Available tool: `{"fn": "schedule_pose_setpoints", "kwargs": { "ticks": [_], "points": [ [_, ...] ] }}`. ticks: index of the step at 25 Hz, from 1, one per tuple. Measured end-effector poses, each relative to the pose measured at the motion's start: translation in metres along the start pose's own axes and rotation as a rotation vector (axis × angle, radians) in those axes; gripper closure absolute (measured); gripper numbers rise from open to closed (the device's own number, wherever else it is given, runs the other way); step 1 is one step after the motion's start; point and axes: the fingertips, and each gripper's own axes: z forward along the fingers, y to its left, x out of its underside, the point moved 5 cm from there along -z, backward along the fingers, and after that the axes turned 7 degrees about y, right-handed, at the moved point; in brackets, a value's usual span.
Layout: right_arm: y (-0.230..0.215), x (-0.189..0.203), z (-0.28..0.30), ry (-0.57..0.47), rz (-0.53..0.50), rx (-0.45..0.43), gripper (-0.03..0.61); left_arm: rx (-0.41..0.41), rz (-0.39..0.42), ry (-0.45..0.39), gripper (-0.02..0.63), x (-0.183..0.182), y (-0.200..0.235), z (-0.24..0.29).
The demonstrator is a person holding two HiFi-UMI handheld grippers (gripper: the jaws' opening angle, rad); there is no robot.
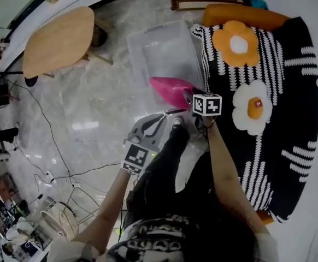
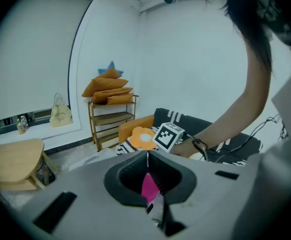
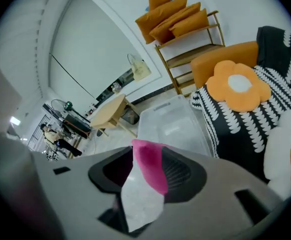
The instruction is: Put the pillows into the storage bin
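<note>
A pink pillow hangs at the near right corner of the clear storage bin on the floor. My right gripper is at the pillow's near end. In the right gripper view a pink corner and a white tag stand loosely between the parted jaws. My left gripper reaches in from below left, and its jaws meet on a strip of pink fabric. An orange flower pillow and a white flower pillow lie on the sofa's black-and-white throw.
A round wooden table stands left of the bin. Cables trail across the marble floor at the left. A wooden shelf stacked with orange cushions stands against the far wall. The sofa borders the bin on the right.
</note>
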Motion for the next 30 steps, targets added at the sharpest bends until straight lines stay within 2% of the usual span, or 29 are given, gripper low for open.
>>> {"fn": "schedule_pose_setpoints", "kwargs": {
  "ticks": [4,8,15,24,30],
  "points": [
    [0.004,-0.012,0.002,-0.028,0.038,-0.026,0.349,0.022,0.008,0.007,0.606,0.002,0.009,0.002],
    [-0.001,-0.009,-0.019,-0.064,0.057,0.002,0.348,0.077,0.035,-0.003,0.606,-0.007,0.007,0.01],
    [-0.036,0.006,-0.082,-0.167,0.157,0.06,0.348,0.199,0.129,-0.04,0.606,-0.043,-0.02,0.038],
    [-0.131,0.057,-0.163,-0.237,0.305,0.189,0.348,0.311,0.184,-0.058,0.606,-0.084,-0.088,0.09],
    [-0.222,0.108,-0.206,-0.229,0.423,0.244,0.348,0.362,0.213,-0.037,0.606,-0.107,-0.149,0.14]
  ]
}}
